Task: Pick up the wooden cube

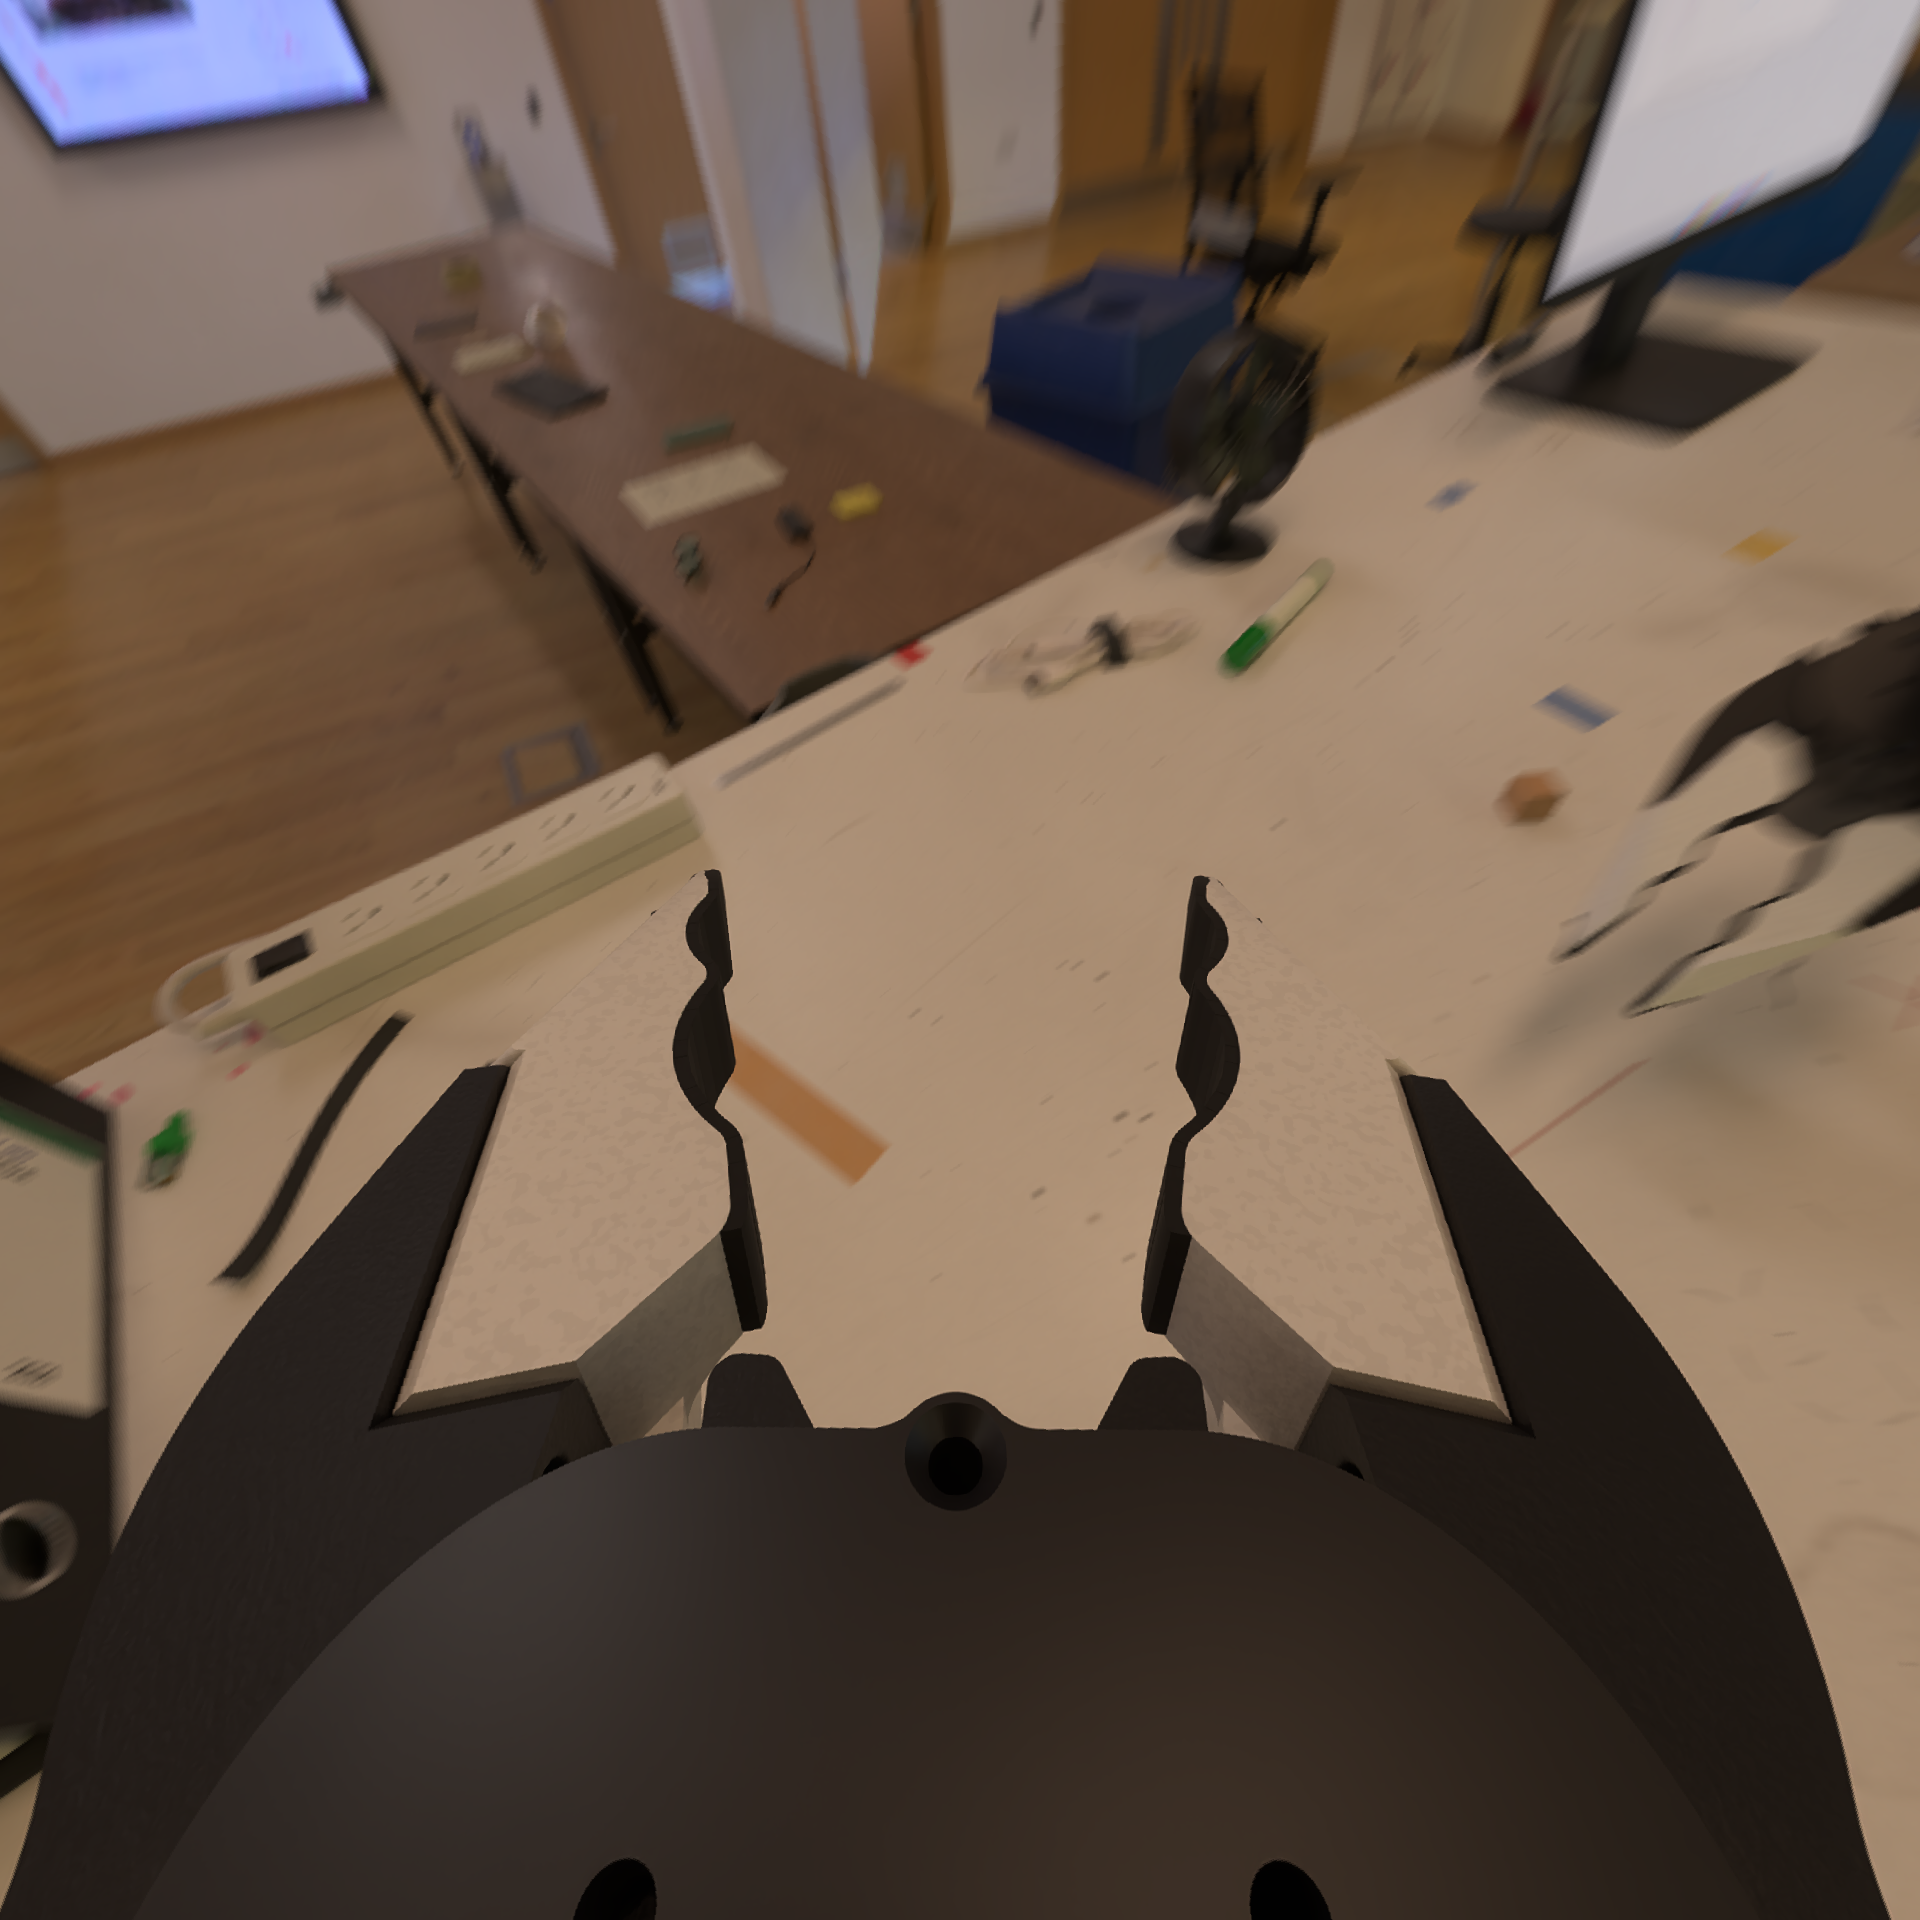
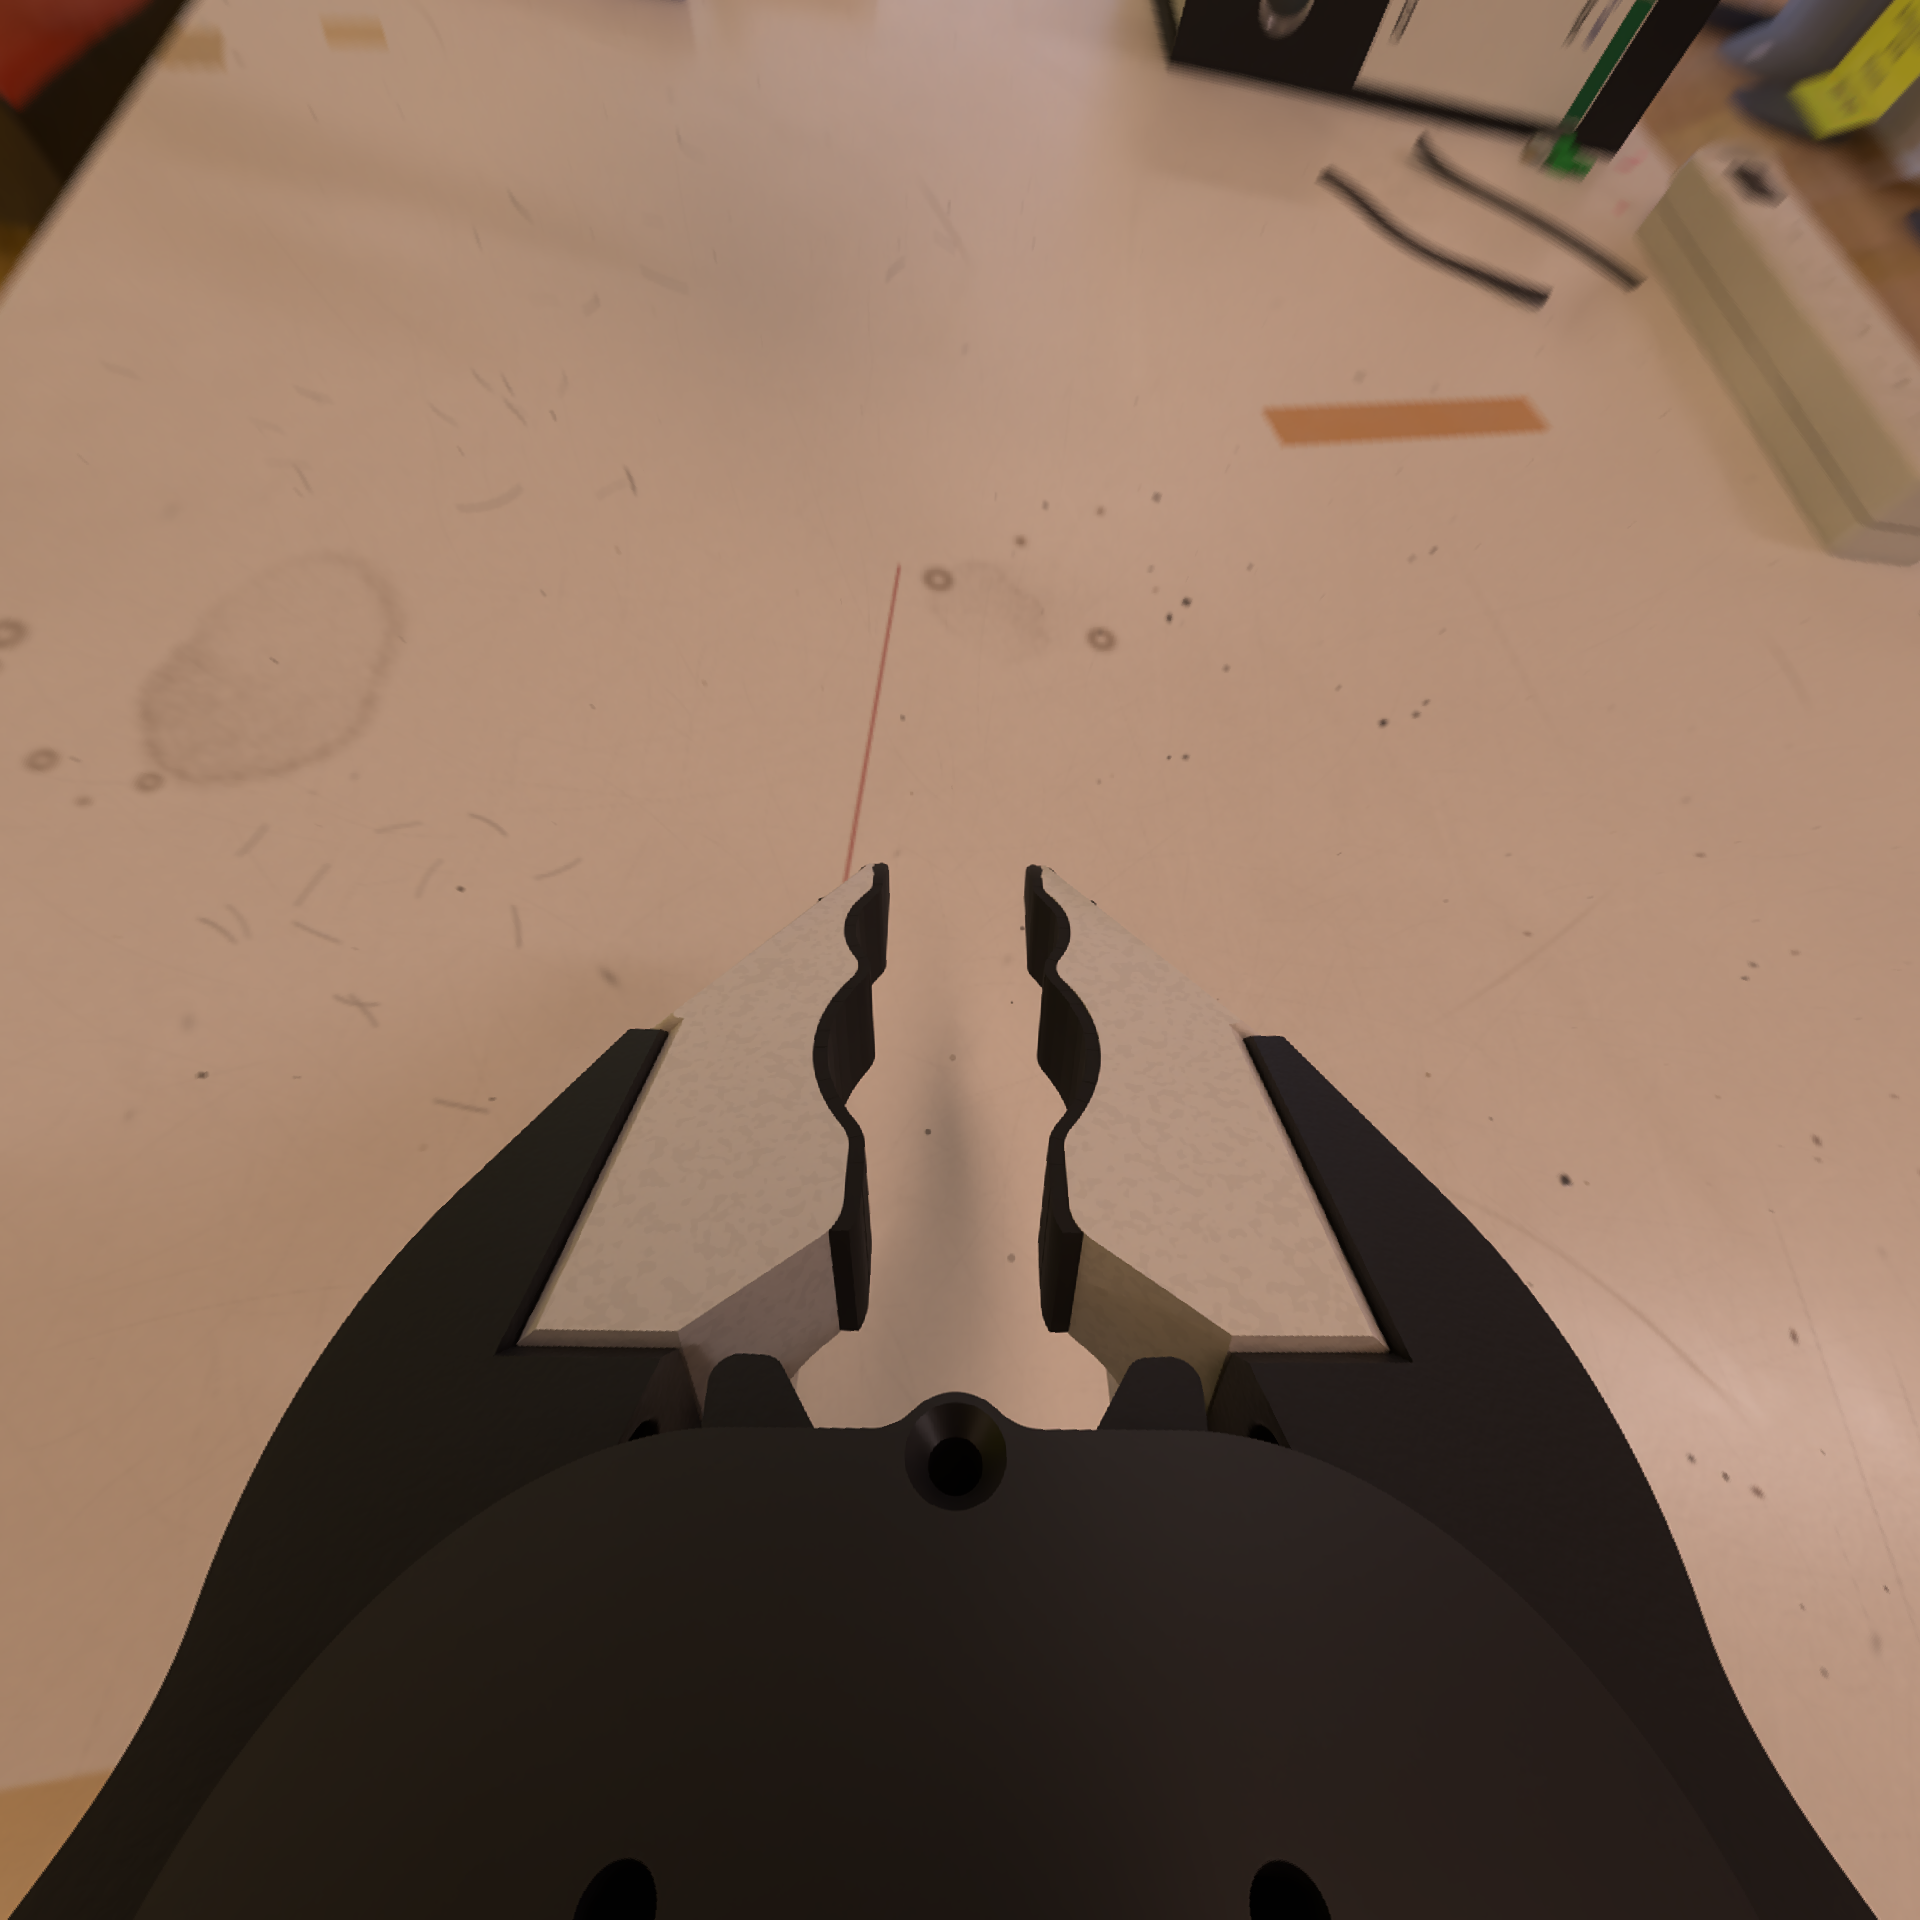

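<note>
At my far left a black-and-white binder [image 1: 47, 1278] stands at the surface [image 1: 987, 987] edge, then one black strip [image 1: 312, 1143], one white power strip [image 1: 436, 914] along the rim, and past that rim a drop to wood floor. My left gripper [image 1: 954, 894] hangs over bare surface, jaws spread wide and holding nothing, one orange tape patch [image 1: 805, 1112] beneath them. Ahead lie one cable bundle [image 1: 1081, 649], one green marker [image 1: 1273, 618] and one small fan [image 1: 1236, 436]. The wooden cube [image 1: 1529, 798] sits alone far to the right, just beside my blurred right gripper [image 1: 1662, 935]. In the right wrist view, that right gripper [image 2: 956, 883] has its jaws narrowly parted, empty, with open surface all around; two black strips [image 2: 1434, 239] lie far right.
</note>
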